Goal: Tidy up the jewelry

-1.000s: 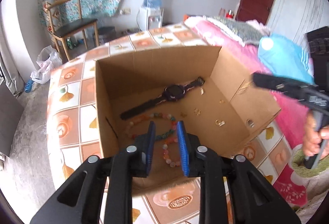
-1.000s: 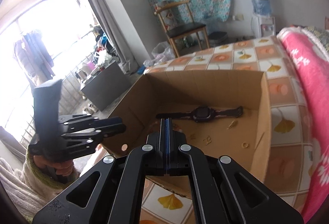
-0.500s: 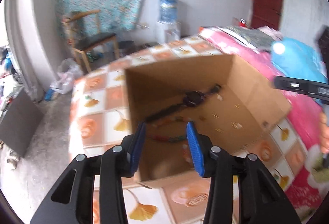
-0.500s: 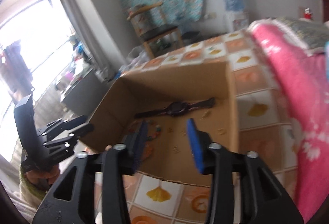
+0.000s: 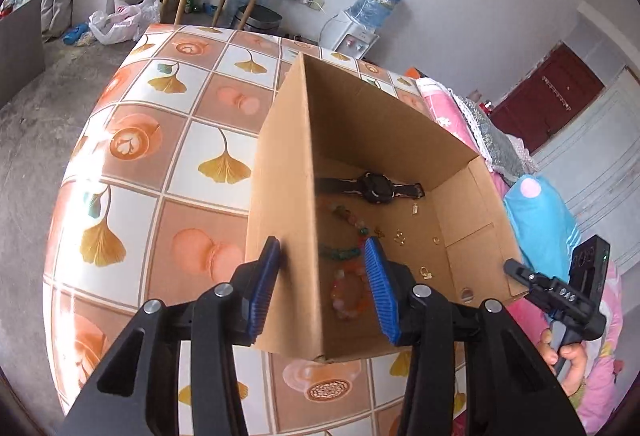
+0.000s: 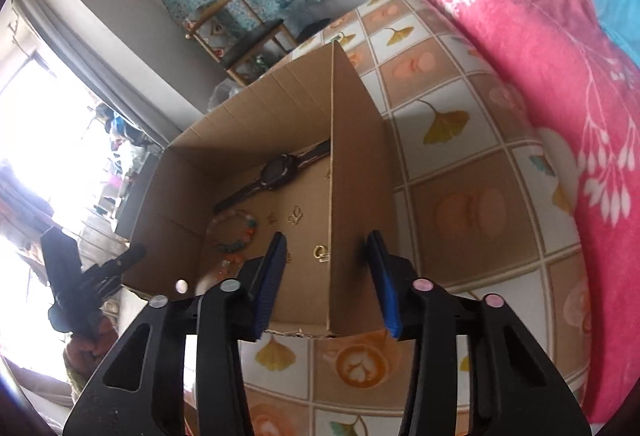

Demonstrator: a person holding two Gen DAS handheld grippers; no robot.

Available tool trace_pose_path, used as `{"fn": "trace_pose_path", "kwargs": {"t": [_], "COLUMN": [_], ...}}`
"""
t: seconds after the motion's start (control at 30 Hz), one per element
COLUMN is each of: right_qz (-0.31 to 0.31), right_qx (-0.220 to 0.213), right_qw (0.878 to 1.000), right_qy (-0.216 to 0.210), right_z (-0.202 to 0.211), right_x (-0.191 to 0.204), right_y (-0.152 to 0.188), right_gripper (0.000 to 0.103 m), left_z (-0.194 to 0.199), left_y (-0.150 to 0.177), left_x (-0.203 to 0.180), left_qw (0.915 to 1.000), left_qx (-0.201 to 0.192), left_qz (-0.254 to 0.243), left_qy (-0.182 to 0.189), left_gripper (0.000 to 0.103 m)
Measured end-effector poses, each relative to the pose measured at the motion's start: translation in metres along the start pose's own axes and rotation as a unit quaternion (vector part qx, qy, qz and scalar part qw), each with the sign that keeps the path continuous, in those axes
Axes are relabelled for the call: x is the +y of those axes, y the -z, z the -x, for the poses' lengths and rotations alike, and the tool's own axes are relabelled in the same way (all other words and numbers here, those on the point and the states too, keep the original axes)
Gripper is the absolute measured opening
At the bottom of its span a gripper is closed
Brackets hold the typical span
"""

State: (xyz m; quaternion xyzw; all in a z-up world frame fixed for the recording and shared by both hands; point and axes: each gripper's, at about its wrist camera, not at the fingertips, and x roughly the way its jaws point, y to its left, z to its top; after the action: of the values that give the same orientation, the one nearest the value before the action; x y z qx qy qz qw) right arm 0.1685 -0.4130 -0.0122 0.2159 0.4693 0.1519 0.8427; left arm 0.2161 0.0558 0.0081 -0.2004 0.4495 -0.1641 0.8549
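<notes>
- On the tiled desk (image 5: 168, 139): cardboard box (image 5: 288, 195), open-topped, standing on the ginkgo-patterned cover beside a pink blanket (image 6: 560, 83).
- Box floor, far end: black wristwatch (image 5: 374, 187), strap laid out flat.
- Box floor, middle to near end: beaded bracelets (image 5: 348, 236), coloured stones, loosely coiled near one another.
- Box floor, scattered: small gold pieces (image 5: 425, 272), likely rings or earrings; too small to tell apart.
- Left tongs (image 5: 322, 288): released, blue pads spread to either side of the box's left wall, gripping nothing.
- Right tongs (image 6: 328, 278): released, pads likewise straddling the right wall, gripping nothing.
- Step in hand, as judged: both tongs are set astride opposite walls, as if to take hold of the box itself. The jewelry all lies inside; whether it was gathered there or waits to be sorted out cannot be told.
- Next move calls for: closing squarely on the thin cardboard walls, both sides evenly, so the box neither tips nor buckles.
</notes>
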Motion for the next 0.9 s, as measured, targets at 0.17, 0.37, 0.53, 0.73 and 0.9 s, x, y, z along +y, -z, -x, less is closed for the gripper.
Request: {"fn": "trace_pose_path", "kwargs": {"t": [0.17, 0.37, 0.53, 0.73, 0.9], "right_qz": [0.012, 0.015, 0.016, 0.052, 0.082], "right_qx": [0.006, 0.01, 0.006, -0.024, -0.074], "right_qw": [1.0, 1.0, 1.0, 0.996, 0.991], "right_qy": [0.011, 0.014, 0.016, 0.063, 0.072], "right_z": [0.004, 0.013, 0.022, 0.033, 0.071], "right_x": [0.004, -0.001, -0.001, 0.014, 0.03], "right_y": [0.005, 0.02, 0.032, 0.038, 0.049], "right_gripper": [0.035, 0.035, 0.035, 0.041, 0.068], "left_z": [0.007, 0.025, 0.04, 0.054, 0.095], "left_y": [0.008, 0.029, 0.051, 0.058, 0.076], "left_x": [-0.006, -0.007, -0.011, -0.019, -0.046], "left_qw": [0.9999, 0.9999, 0.9999, 0.9985, 0.988], "left_qx": [-0.001, 0.006, 0.01, -0.031, -0.102], "left_qz": [-0.008, -0.002, 0.003, -0.024, -0.079], "left_qy": [-0.011, -0.01, -0.006, -0.038, -0.084], "left_gripper": [0.043, 0.043, 0.044, 0.046, 0.068]}}
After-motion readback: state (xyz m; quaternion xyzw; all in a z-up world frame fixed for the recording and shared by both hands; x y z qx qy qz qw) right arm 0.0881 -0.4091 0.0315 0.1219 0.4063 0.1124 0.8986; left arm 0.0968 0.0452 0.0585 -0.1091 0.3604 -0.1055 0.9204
